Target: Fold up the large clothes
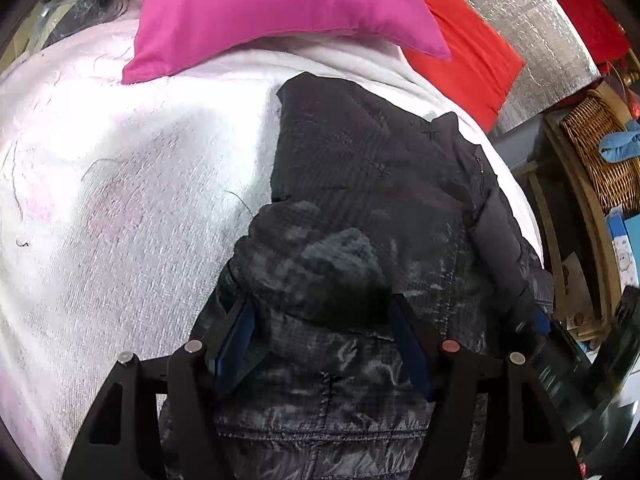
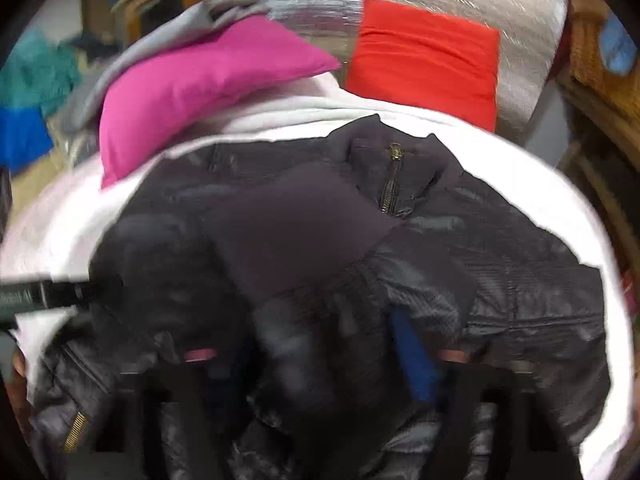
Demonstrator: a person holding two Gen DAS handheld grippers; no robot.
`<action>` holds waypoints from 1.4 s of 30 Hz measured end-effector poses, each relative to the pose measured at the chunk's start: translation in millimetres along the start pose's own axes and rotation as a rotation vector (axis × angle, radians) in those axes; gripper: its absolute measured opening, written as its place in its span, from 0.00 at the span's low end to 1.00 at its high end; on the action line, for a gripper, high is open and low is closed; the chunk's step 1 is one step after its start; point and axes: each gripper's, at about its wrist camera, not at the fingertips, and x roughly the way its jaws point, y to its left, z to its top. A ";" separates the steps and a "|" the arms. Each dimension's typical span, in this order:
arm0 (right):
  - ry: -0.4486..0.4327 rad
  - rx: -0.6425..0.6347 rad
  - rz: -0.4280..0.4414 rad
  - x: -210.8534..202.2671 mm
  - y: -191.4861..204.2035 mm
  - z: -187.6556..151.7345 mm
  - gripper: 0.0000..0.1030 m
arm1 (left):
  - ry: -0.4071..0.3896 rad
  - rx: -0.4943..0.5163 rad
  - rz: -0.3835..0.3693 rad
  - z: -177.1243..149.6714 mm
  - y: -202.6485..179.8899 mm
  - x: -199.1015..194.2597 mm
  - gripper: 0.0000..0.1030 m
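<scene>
- Jacket (image 2: 500,240) lies spread on the white blanket (image 1: 100,200), near the pink pillow (image 1: 260,12), ready for folding.
- Left gripper (image 1: 320,332) gapes wide over a puffy fold.
- Right gripper (image 2: 320,360) looks wide too, fabric bunched between; blurry.

A white-blanketed bed (image 1: 120,208) carries a black puffer jacket (image 1: 360,184) and pink pillow (image 1: 260,12).

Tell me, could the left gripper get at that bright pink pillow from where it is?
Probably yes: the left gripper is over the dark quilted puffer jacket, and only bare white blanket lies before the bright pink pillow.
</scene>
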 end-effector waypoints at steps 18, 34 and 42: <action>-0.083 0.916 0.414 -31.2 -223.3 -73.6 0.76 | -0.021 0.101 0.025 -7.9 -30.1 0.1 0.66; -0.001 0.775 0.238 -15.4 -245.5 -40.8 0.15 | -0.007 0.230 0.099 -14.3 -53.7 14.4 0.67; -0.232 0.823 0.210 -91.9 -273.3 -66.5 0.85 | -0.066 0.195 -0.087 -6.9 -36.3 -43.2 0.68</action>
